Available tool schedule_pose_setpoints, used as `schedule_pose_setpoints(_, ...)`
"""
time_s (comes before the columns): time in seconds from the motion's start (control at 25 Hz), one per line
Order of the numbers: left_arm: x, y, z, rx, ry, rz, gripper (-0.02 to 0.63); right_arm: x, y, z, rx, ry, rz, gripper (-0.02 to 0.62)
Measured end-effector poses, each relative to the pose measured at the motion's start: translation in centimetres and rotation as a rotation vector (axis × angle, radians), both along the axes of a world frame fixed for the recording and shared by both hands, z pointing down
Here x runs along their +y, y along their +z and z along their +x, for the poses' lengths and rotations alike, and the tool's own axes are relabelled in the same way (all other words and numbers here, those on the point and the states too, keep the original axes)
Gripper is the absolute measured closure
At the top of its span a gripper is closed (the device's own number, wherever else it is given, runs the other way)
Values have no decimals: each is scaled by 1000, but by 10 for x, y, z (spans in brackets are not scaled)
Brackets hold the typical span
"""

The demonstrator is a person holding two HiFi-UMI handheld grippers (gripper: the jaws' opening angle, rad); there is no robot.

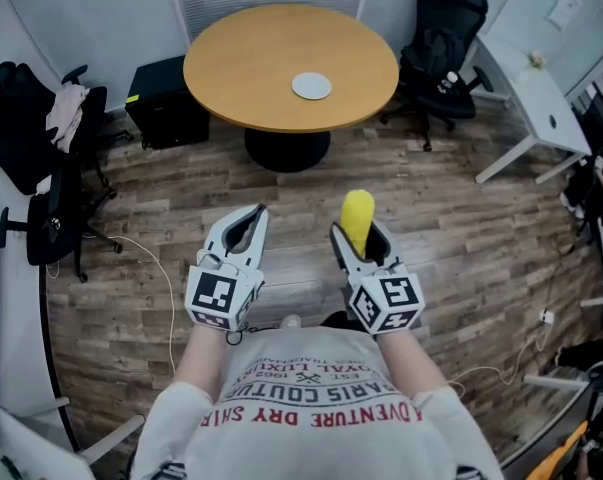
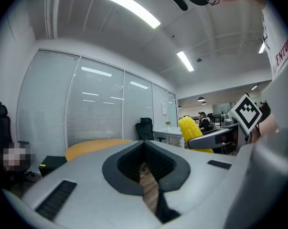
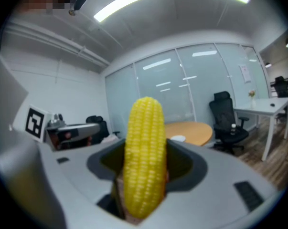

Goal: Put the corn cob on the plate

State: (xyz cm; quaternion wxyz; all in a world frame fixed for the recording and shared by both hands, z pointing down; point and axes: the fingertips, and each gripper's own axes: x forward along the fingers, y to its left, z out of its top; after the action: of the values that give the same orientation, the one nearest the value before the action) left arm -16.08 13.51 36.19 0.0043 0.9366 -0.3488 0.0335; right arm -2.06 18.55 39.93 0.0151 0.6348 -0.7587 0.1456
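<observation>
Seen from the head view, the right gripper (image 1: 359, 240) holds a yellow corn cob (image 1: 358, 216) upright, its tip standing clear above the fingers. The left gripper (image 1: 246, 230) hangs beside it, fingers closed on nothing. The plate (image 1: 311, 86) sits well ahead of both sets of fingers on a round wooden tabletop (image 1: 241, 68), across a stretch of plank floor (image 1: 481, 228). A black office chair (image 1: 446, 38) stands beyond the fingers to the right. The left gripper view shows its fingers pressed together and empty, with the cob off to their right. In the right gripper view the fingers clamp the cob around its lower half, and the plate shows past it, small and far. The cob looks light and stiff, its kerneled skin bumpy enough to resist slipping. The grip low on the body seems sound, though a round cob could roll once laid on the plate.
</observation>
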Motion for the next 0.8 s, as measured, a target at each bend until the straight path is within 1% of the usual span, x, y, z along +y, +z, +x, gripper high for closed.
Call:
schedule_pose_setpoints(0.16, -22, 10, -1, -1, -19, -16, 574, -29, 9, 1, -42, -27, -25, 328)
schedule_pose_setpoints(0.44, -73, 23, 12, -11, -106, -21, 574, -93, 24, 25, -40, -87, -31, 328)
schedule_pose_setpoints(0.6, -114, 21, 36, -18, -159, -15, 574, -144, 26, 50, -46, -143, -28, 328)
schedule_pose_setpoints(0.8, -171, 14, 74, -17, -229, -12, 574, -214, 21, 92, -32, -208, -26, 328)
